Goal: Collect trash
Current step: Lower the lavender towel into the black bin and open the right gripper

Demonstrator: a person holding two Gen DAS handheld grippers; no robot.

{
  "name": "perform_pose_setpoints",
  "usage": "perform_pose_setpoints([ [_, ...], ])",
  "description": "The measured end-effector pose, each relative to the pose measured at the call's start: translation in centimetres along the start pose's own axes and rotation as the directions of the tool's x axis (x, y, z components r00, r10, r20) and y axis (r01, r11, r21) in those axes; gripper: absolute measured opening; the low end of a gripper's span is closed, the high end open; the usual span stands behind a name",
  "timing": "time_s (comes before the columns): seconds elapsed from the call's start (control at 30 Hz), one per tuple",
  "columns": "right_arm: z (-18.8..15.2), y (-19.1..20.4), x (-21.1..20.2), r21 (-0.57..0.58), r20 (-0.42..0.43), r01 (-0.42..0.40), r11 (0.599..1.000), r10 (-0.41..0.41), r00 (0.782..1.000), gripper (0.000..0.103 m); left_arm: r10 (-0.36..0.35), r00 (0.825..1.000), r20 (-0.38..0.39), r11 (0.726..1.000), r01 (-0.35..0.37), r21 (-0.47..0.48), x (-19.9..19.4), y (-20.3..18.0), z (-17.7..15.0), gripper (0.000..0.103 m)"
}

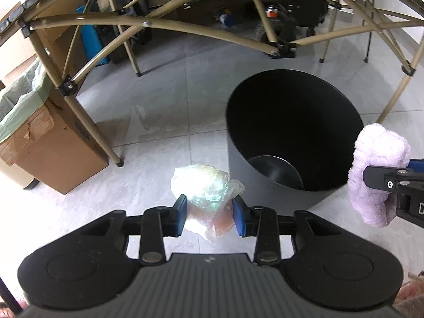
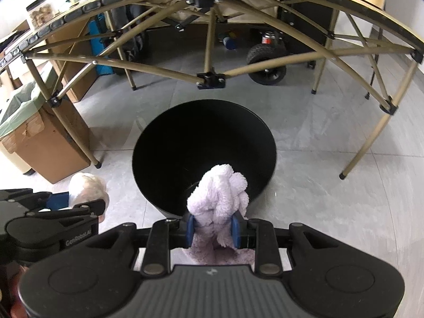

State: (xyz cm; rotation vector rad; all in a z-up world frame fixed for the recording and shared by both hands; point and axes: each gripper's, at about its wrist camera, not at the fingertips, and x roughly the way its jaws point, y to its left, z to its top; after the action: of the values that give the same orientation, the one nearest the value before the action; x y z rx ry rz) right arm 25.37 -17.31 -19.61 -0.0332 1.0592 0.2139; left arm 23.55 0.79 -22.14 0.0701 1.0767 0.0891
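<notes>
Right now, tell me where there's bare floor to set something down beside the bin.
Bare grey tile lies right of the black bin, out to the table leg. Another open patch runs behind the bin toward the wheeled cart. The left side is crowded: the cardboard box and another table leg close it in.
</notes>
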Motion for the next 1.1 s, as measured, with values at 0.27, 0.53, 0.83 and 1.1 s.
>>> perform_pose_setpoints([
  [0.27,2.8,1.7,1.6,-0.054,-0.005,0.001,0.999,-0.001,1.0,0.026,0.033,0.999,-0.002,0.999,-0.034,-0.041,0.4,0.9,0.8,0.036],
  [0.53,5.4,1.9,4.3,-0.038,-0.042,-0.019,0.999,0.018,0.999,0.026,0.07,0.998,-0.004,0.994,-0.07,-0.083,1.2,2.1,2.3,0.036],
  [0.83,7.0,2.8,6.7,-0.028,-0.079,-0.026,0.999,0.024,0.997,0.026,0.091,0.996,-0.025,0.986,-0.094,-0.138,1.9,3.4,3.6,0.036],
  [1.1,7.8,3.0,8.6,-0.013,-0.105,-0.029,0.999,0.027,0.994,0.028,0.109,0.993,-0.045,0.981,-0.115,-0.155,2.7,4.2,4.1,0.036],
])
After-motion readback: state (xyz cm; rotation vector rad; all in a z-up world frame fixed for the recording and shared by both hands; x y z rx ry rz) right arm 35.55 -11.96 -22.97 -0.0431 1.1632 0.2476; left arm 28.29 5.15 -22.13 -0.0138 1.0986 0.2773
